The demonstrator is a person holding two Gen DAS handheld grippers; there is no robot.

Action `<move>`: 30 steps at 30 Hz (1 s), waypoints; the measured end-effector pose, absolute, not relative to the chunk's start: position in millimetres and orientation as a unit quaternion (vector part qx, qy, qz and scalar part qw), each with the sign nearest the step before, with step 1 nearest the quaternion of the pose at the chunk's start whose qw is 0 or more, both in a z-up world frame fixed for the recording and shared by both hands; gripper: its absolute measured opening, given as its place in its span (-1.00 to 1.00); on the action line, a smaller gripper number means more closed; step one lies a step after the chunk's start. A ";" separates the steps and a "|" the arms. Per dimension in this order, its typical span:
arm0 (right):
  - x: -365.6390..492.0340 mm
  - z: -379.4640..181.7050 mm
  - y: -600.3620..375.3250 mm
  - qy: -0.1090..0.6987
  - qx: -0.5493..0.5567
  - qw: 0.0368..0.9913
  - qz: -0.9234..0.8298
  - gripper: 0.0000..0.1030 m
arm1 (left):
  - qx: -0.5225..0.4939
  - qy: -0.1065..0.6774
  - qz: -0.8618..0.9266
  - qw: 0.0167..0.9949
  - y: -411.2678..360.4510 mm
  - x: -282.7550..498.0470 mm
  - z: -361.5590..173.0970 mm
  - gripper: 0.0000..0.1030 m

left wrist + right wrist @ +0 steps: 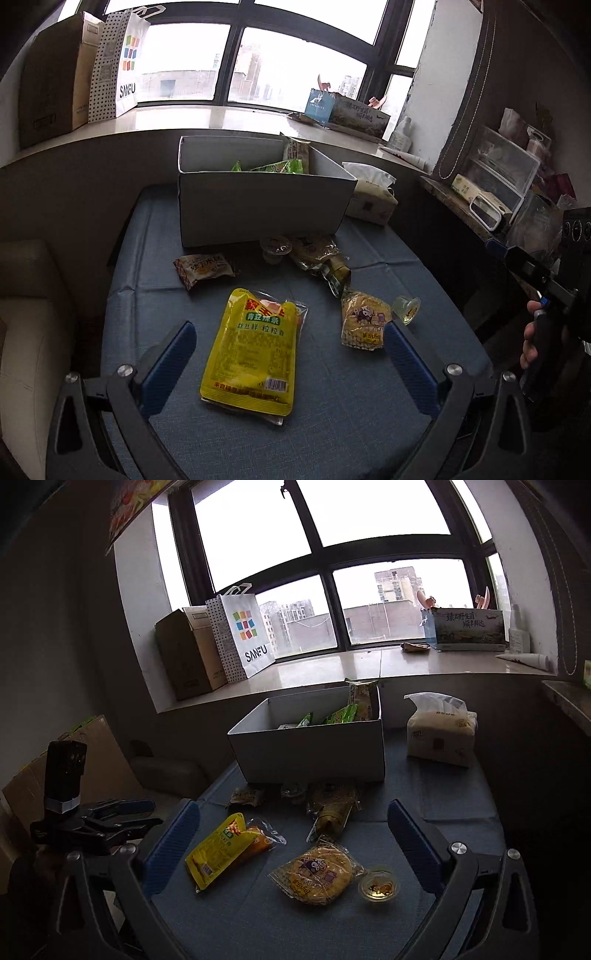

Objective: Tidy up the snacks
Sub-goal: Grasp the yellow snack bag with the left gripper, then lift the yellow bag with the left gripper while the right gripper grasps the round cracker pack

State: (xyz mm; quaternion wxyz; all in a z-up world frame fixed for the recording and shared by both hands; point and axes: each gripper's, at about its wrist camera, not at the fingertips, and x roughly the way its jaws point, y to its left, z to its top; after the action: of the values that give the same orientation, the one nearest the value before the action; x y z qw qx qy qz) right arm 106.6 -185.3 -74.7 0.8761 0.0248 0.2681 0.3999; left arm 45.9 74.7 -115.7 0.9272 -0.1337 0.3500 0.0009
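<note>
A white open box (258, 206) (314, 749) stands at the far side of the blue table, with green snack packets inside. In front of it lie loose snacks: a yellow pouch (255, 350) (218, 849), a round cracker pack (364, 319) (317, 873), a small jelly cup (406, 309) (378, 888), an olive-gold bag (321, 258) (332, 805), a small brown packet (203, 268) (245, 796) and another cup (275, 249). My left gripper (291, 354) hangs open above the yellow pouch. My right gripper (293, 834) is open above the cracker pack, holding nothing.
A tissue pack (373, 195) (441, 731) sits right of the box. The windowsill behind holds a cardboard box (184, 653), a SANFU paper bag (122, 62) (243, 635) and a printed carton (467, 629). Cluttered shelves (498, 184) stand at the right; a sofa (26, 332) at the left.
</note>
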 end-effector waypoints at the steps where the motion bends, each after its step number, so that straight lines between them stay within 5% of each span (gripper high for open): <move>1: 104.5 -77.2 -186.1 0.269 0.022 0.876 0.400 1.00 | -0.130 0.355 0.005 0.926 71.2 46.2 -121.7 1.00; 21: 85.6 -106.8 -170.2 0.284 -0.032 0.861 0.421 1.00 | -0.071 0.468 0.034 0.880 82.7 131.4 -208.6 0.99; 26: 88.9 -110.8 -173.0 0.289 -0.026 0.861 0.417 1.00 | -0.093 0.467 0.025 0.879 87.6 123.0 -208.9 0.19; 30: 90.8 -113.3 -173.5 0.296 -0.025 0.860 0.414 1.00 | -0.084 0.447 0.035 0.890 88.1 107.1 -198.1 0.05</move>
State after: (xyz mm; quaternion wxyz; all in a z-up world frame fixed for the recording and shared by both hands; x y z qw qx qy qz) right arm 90.8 -173.5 -113.3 0.8604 -0.0251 0.2961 0.4141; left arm 107.1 88.1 -198.1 0.8897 -0.0845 0.4473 0.0353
